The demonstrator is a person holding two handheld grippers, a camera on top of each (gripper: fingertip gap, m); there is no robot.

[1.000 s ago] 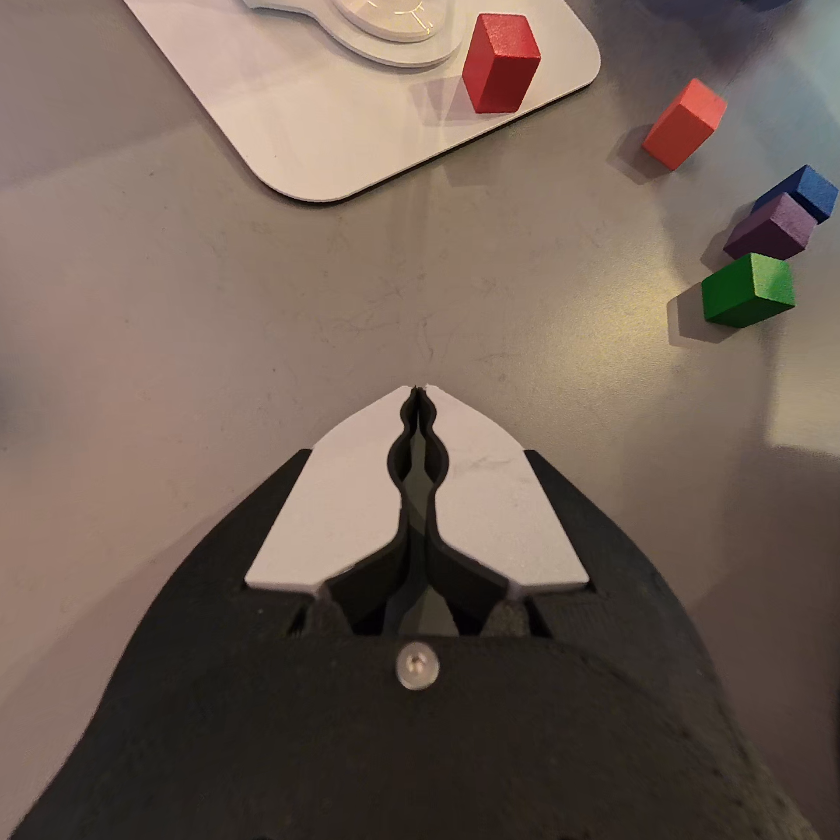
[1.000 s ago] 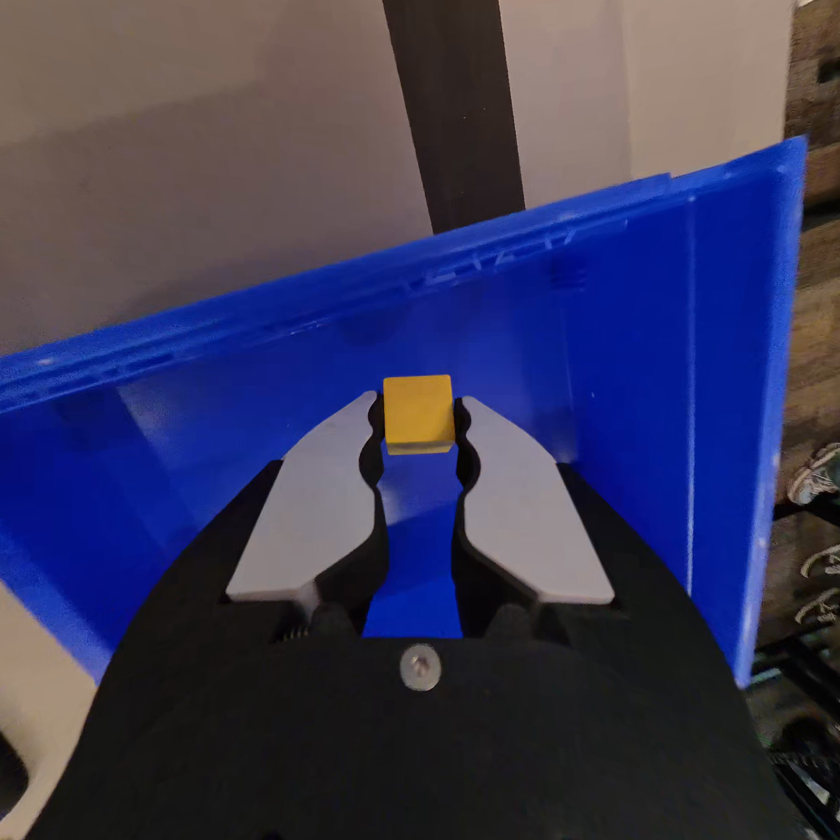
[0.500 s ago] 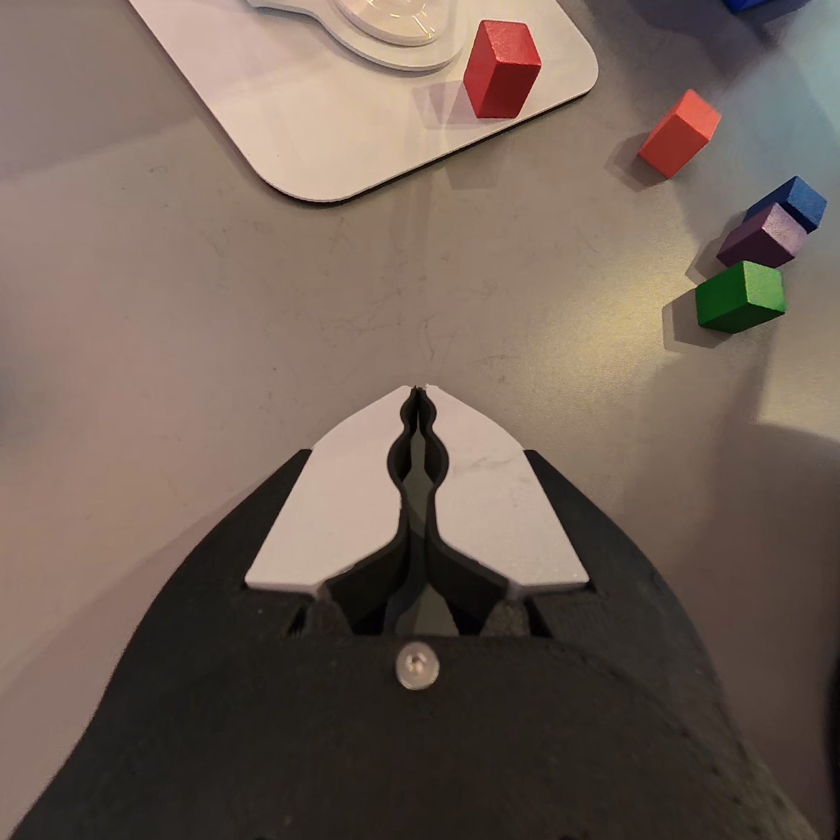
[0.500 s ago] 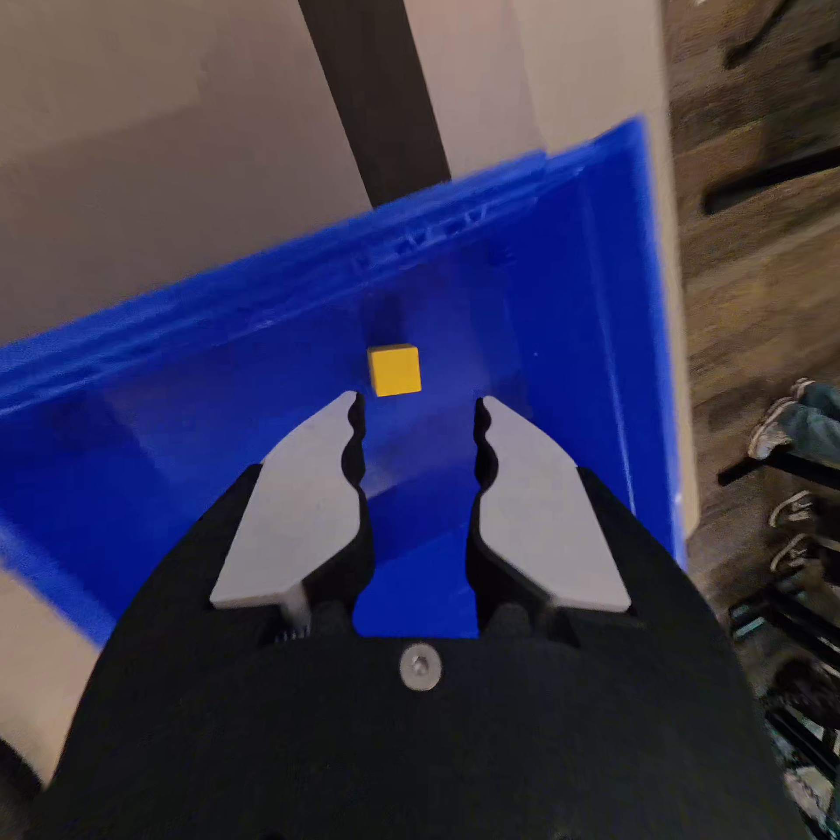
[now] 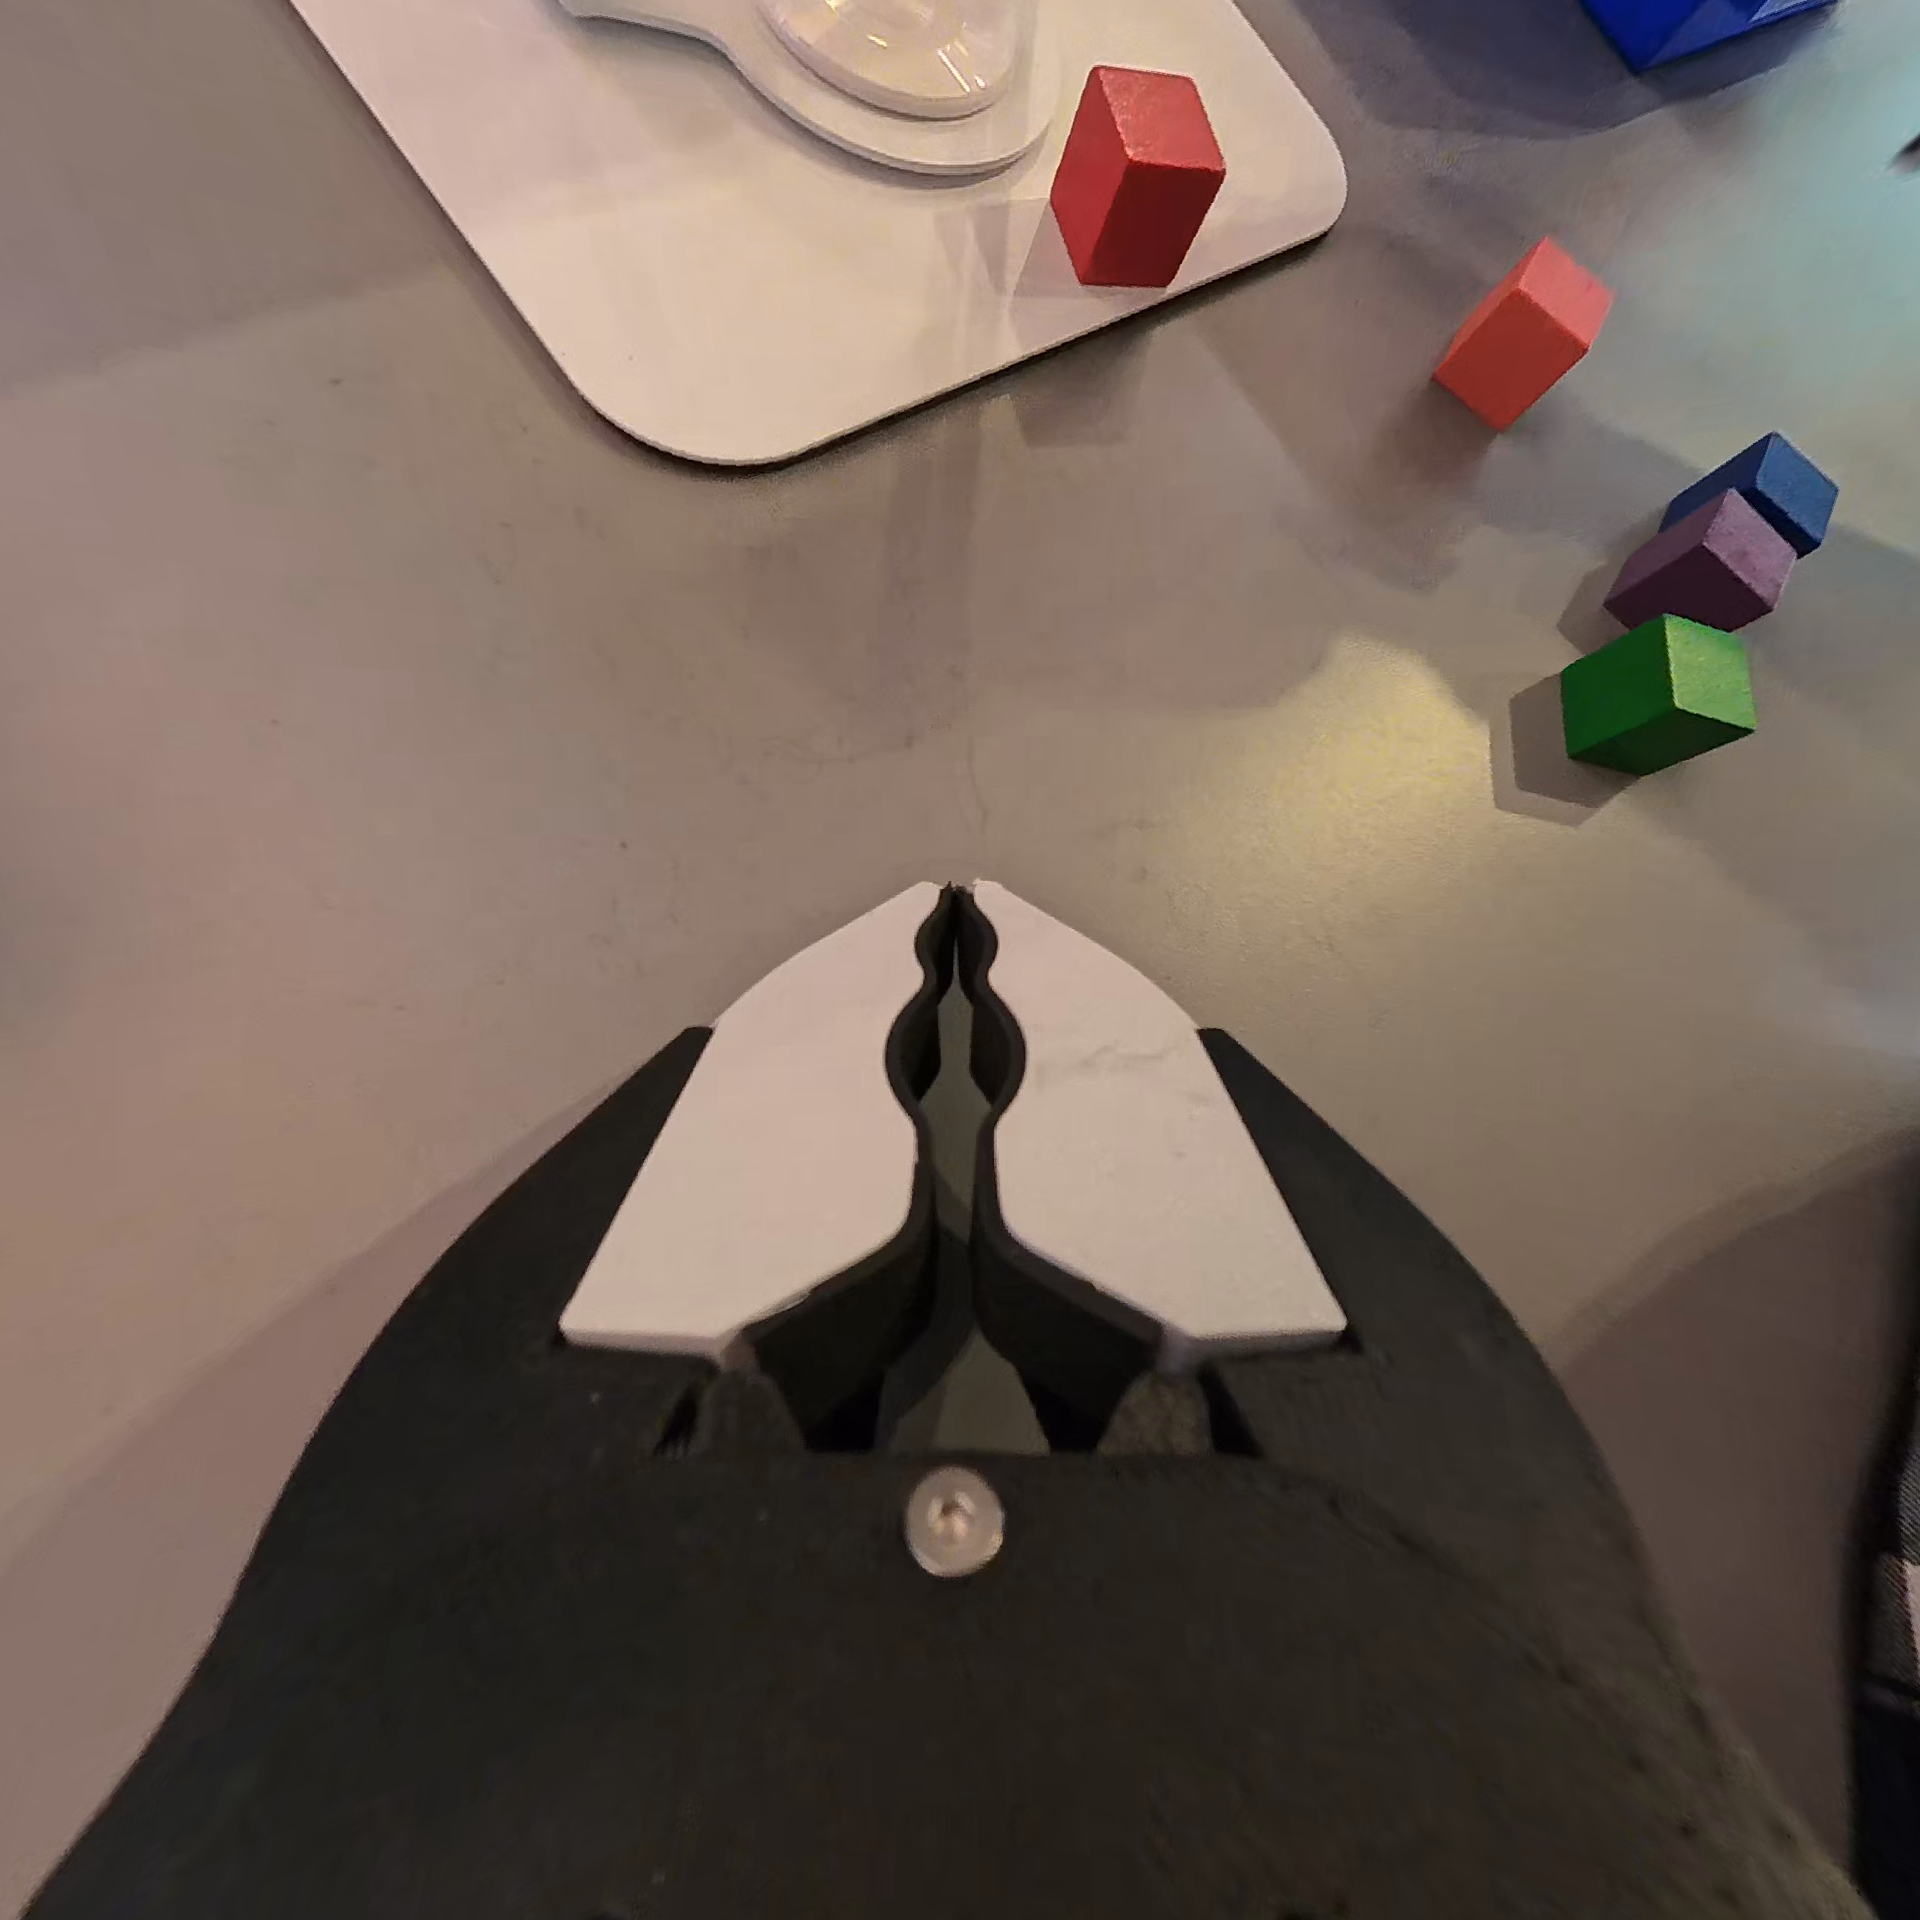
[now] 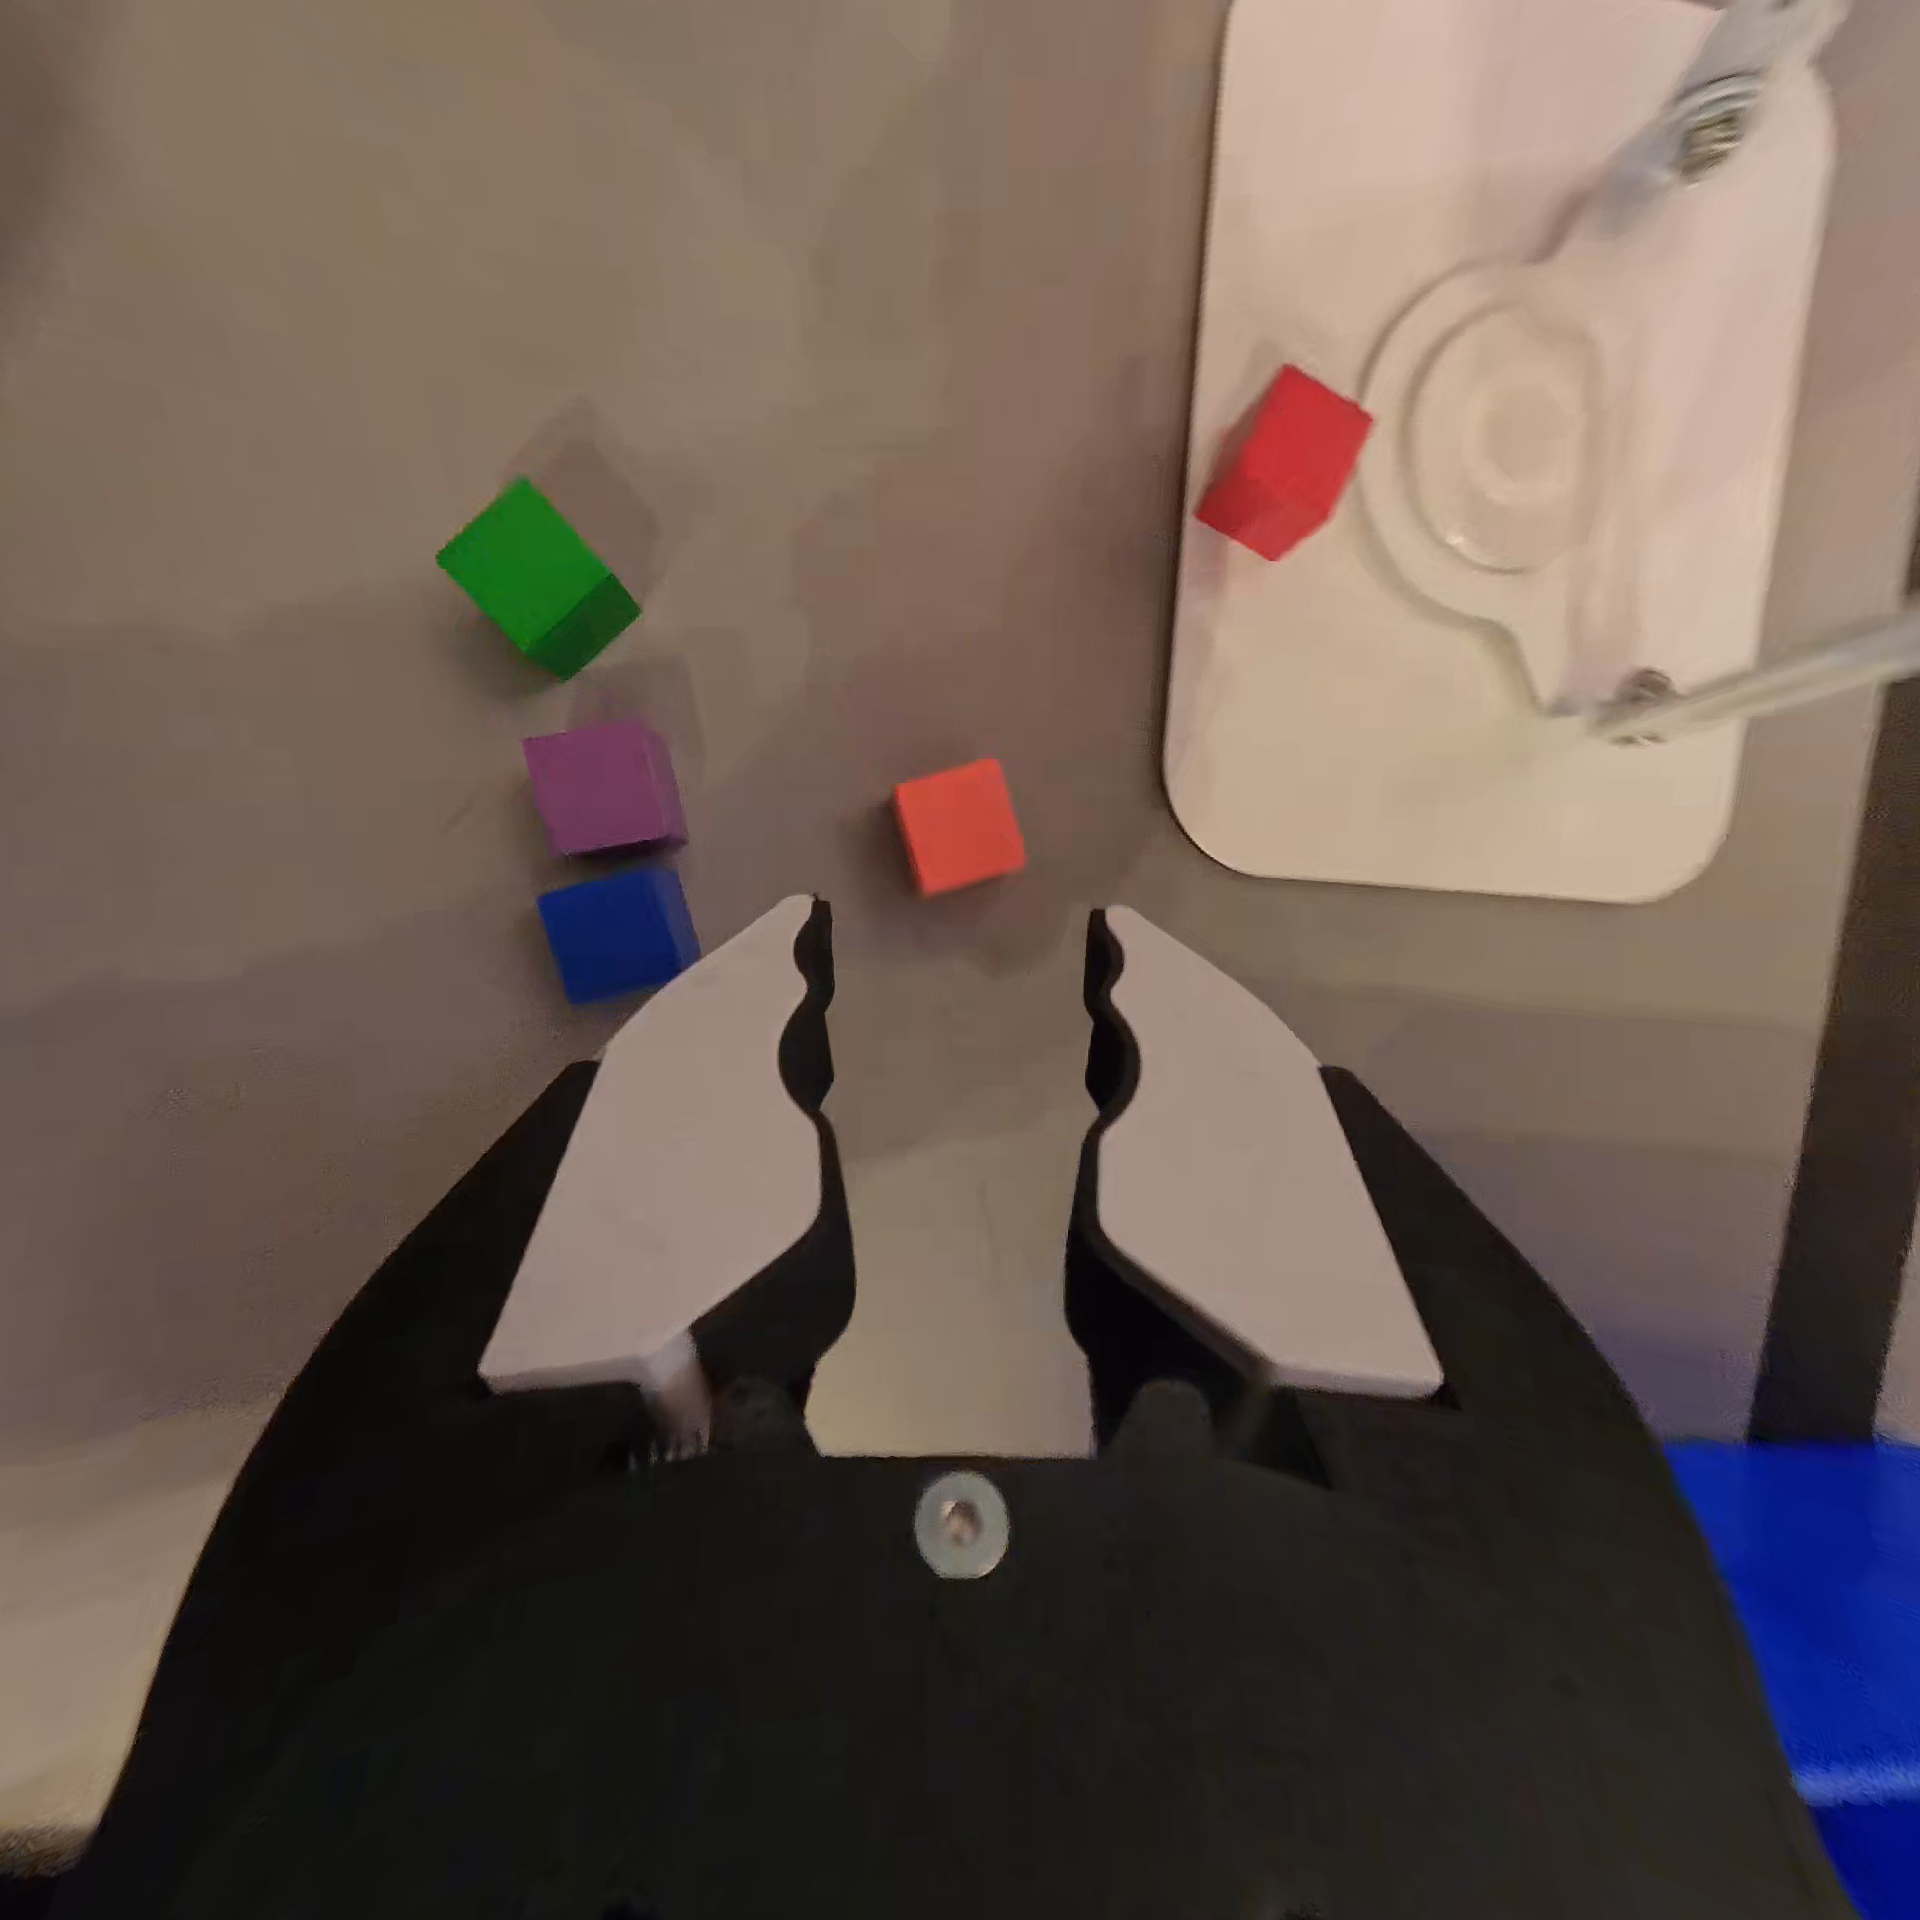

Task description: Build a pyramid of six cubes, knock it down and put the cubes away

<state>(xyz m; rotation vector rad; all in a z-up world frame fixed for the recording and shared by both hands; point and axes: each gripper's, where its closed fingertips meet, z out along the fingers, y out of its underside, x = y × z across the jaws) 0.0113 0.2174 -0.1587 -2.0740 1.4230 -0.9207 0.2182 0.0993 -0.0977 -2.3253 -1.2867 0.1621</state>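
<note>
My right gripper (image 6: 958, 914) is open and empty above the grey table, just short of the orange cube (image 6: 959, 824). To its left lie the blue cube (image 6: 615, 933), the purple cube (image 6: 603, 788) and the green cube (image 6: 535, 575). The red cube (image 6: 1283, 460) stands on the white board (image 6: 1455, 810). My left gripper (image 5: 958, 889) is shut with nothing between its fingers, over bare table. In its view the red cube (image 5: 1136, 177) sits on the white board (image 5: 727, 312), with the orange (image 5: 1522, 345), blue (image 5: 1782, 486), purple (image 5: 1704, 561) and green (image 5: 1657, 691) cubes at the right.
The blue bin shows at the lower right edge of the right wrist view (image 6: 1829, 1621) and at the top right corner of the left wrist view (image 5: 1683, 26). A clear plastic stand (image 6: 1496, 447) with metal rods sits on the white board. The grippers' ends are close to 25 cm from one another. It is some 4 cm from my right tips to the orange cube (image 6: 959, 824). It turns up in the left wrist view (image 5: 1574, 283) as well.
My right gripper opened and let go of the yellow cube inside the blue bin, then swung away to face the table and the loose cubes. The left gripper stayed shut and barely moved.
</note>
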